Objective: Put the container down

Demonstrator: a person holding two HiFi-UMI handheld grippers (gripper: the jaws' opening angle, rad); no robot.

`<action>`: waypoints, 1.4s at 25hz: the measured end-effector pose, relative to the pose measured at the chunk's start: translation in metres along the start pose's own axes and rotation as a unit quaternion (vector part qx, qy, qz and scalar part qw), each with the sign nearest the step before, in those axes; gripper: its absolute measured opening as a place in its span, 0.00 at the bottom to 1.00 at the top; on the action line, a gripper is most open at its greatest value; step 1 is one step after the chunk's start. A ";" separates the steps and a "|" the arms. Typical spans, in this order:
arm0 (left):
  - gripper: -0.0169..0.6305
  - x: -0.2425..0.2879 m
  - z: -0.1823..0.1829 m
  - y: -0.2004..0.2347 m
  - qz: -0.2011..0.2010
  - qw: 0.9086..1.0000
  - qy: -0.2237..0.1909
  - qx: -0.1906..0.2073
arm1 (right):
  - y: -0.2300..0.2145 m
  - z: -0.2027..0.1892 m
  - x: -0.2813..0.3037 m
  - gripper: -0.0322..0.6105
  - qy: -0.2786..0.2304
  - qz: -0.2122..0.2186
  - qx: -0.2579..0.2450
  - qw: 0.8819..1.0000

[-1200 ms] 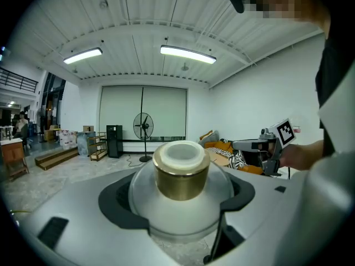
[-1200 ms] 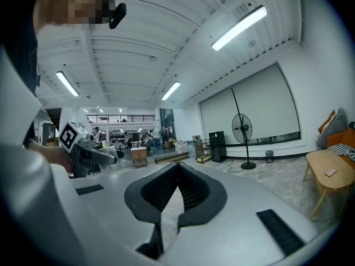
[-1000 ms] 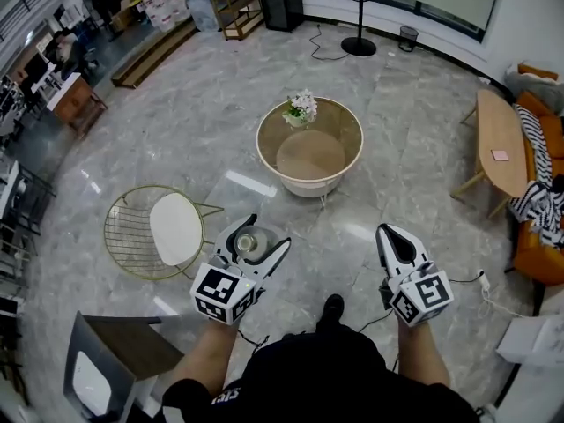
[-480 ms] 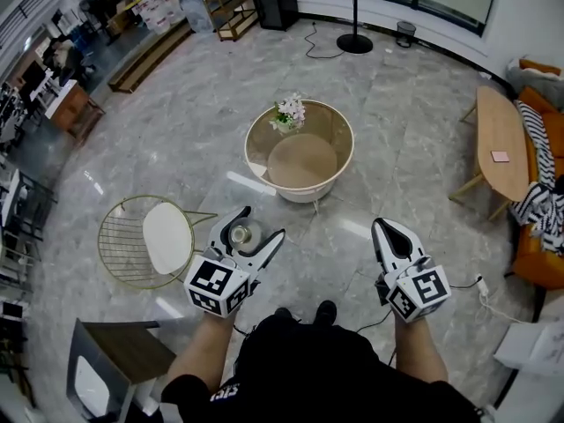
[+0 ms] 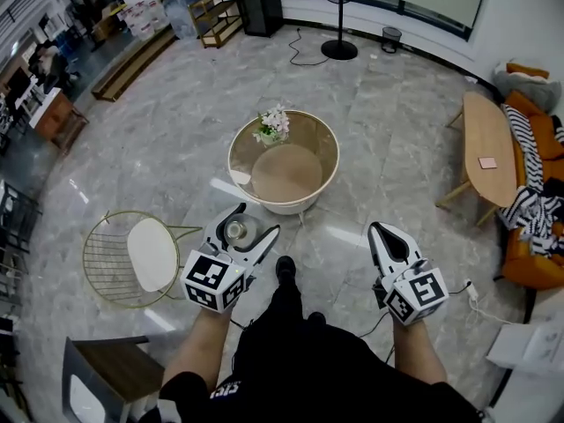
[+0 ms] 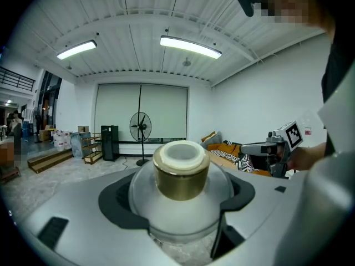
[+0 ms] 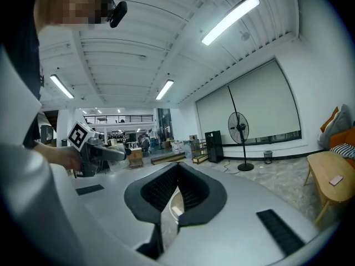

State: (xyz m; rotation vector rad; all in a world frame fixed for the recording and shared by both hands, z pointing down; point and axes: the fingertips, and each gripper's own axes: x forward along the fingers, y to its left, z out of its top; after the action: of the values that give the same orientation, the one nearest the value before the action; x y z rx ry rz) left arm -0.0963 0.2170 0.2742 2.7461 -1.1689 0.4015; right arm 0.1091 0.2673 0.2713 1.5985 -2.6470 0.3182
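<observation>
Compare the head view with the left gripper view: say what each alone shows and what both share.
Only the head view shows the round glass-topped table with its white flowers and the gold wire chair. Only the left gripper view shows the ceiling strip lights and the side of the frosted glass container with a brass collar. Both show that container clamped in the left hand-held gripper, the shut right hand-held gripper and the black pedestal fan.

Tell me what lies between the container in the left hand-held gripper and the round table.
Only bare marble floor, per the head view, separates the container from the round table.
</observation>
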 end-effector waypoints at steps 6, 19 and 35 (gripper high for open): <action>0.56 0.057 0.012 0.040 -0.020 1.000 -0.013 -0.001 | -0.034 0.012 0.049 0.07 0.007 -0.023 -0.010 1.000; 0.56 0.153 0.034 0.189 -0.039 0.999 -0.011 0.022 | -0.071 0.028 0.214 0.07 0.022 -0.037 -0.014 0.999; 0.56 0.266 0.037 0.223 -0.057 0.998 0.013 0.001 | -0.160 0.031 0.288 0.07 0.050 -0.053 0.005 0.997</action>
State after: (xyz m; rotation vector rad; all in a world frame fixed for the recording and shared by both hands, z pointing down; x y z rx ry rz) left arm -0.0732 -0.1285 0.3202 2.7831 -1.0017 0.4226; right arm 0.1161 -0.0621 0.3044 1.6709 -2.4810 0.3959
